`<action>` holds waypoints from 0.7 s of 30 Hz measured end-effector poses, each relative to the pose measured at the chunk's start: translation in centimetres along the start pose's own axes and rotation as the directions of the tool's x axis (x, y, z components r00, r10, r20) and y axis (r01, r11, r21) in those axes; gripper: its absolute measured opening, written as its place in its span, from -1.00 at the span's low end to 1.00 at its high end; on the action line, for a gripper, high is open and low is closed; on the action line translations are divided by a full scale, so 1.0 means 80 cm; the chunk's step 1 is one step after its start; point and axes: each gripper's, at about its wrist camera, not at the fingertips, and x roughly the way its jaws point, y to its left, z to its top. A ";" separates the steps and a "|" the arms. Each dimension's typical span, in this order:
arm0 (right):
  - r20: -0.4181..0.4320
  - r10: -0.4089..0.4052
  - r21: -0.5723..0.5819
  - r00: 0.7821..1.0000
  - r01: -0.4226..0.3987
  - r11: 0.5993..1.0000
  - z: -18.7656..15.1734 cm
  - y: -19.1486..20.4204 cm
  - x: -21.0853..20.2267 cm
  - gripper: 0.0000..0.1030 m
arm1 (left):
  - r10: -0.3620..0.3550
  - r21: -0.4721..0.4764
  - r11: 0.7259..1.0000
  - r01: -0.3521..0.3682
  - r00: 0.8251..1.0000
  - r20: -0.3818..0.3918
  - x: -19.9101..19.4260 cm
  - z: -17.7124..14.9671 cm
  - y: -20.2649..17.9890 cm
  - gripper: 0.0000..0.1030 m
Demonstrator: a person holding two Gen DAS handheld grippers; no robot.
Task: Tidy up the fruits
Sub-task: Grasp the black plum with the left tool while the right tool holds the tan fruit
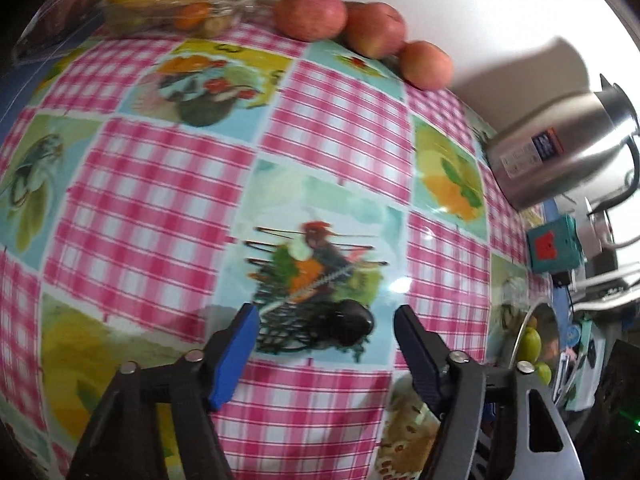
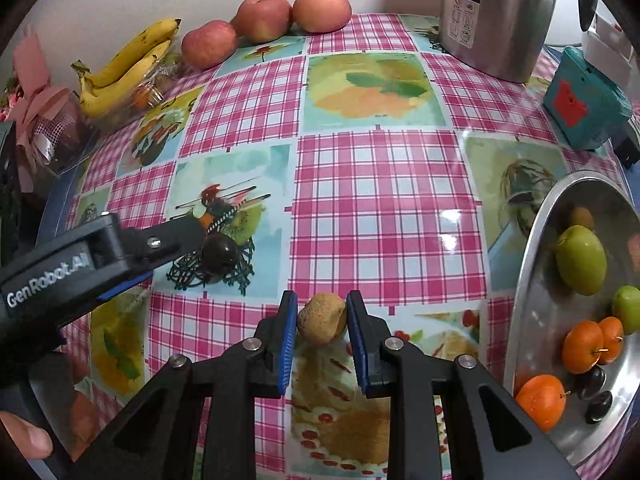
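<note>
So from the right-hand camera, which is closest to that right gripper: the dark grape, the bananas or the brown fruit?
1. The brown fruit, clamped between the right gripper's pads.
2. The dark grape, to the left on the tablecloth, at the left gripper's tip.
3. The bananas, far back left near the wall.

Bright, even indoor light. Glare spots on glossy tablecloth (image 2: 376, 200); kettle (image 1: 560, 148) throws shadow on wall. Left wrist view motion-blurred, right sharp. Heavy fisheye bending, dark corners.
</note>
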 end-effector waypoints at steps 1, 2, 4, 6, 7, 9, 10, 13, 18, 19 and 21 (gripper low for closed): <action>0.000 -0.002 -0.006 1.000 0.002 1.000 -0.001 -0.001 -0.001 -0.49 | 0.004 0.013 1.000 -0.004 1.000 0.002 0.001 -0.001 -0.006 0.25; 0.000 -0.004 -0.010 1.000 0.004 1.000 -0.001 0.000 -0.001 -0.49 | 0.009 0.026 1.000 -0.009 1.000 0.002 0.003 -0.001 -0.011 0.19; 0.001 -0.006 -0.019 1.000 0.006 1.000 -0.003 -0.002 -0.004 -0.49 | 0.020 0.040 0.999 -0.020 1.000 0.001 0.008 -0.002 -0.018 0.15; 0.001 -0.009 -0.024 1.000 0.009 1.000 -0.004 -0.001 -0.004 -0.49 | 0.034 0.048 0.998 -0.034 0.999 -0.001 0.015 -0.004 -0.022 0.11; 0.000 -0.010 -0.027 1.000 0.010 1.000 -0.005 -0.002 -0.005 -0.49 | 0.045 0.054 0.998 -0.045 0.999 -0.003 0.016 -0.005 -0.023 0.05; -0.003 -0.010 -0.032 1.000 0.010 0.999 -0.007 -0.003 -0.006 -0.49 | 0.079 0.075 0.994 -0.080 0.997 0.007 0.016 -0.008 -0.027 -0.04; -0.004 -0.010 -0.035 1.000 0.010 0.999 -0.007 -0.004 -0.007 -0.49 | 0.089 0.081 0.993 -0.090 0.996 0.009 0.017 -0.009 -0.029 -0.09; 0.000 -0.006 -0.033 1.000 0.006 0.999 -0.008 -0.005 -0.009 -0.50 | 0.106 0.090 0.990 -0.107 0.994 0.010 0.019 -0.008 -0.033 -0.25; 0.009 0.002 -0.032 1.000 -0.002 0.999 -0.009 -0.006 -0.015 -0.50 | 0.097 0.095 0.991 -0.097 0.995 0.006 0.021 -0.007 -0.036 -0.42; 0.011 0.004 -0.032 1.000 -0.003 0.999 -0.010 -0.007 -0.017 -0.50 | 0.099 0.097 0.990 -0.099 0.995 0.007 0.021 -0.007 -0.037 -0.44; 0.014 0.007 -0.032 1.000 -0.006 0.999 -0.010 -0.007 -0.019 -0.50 | 0.102 0.097 0.990 -0.102 0.995 0.007 0.020 -0.007 -0.039 -0.44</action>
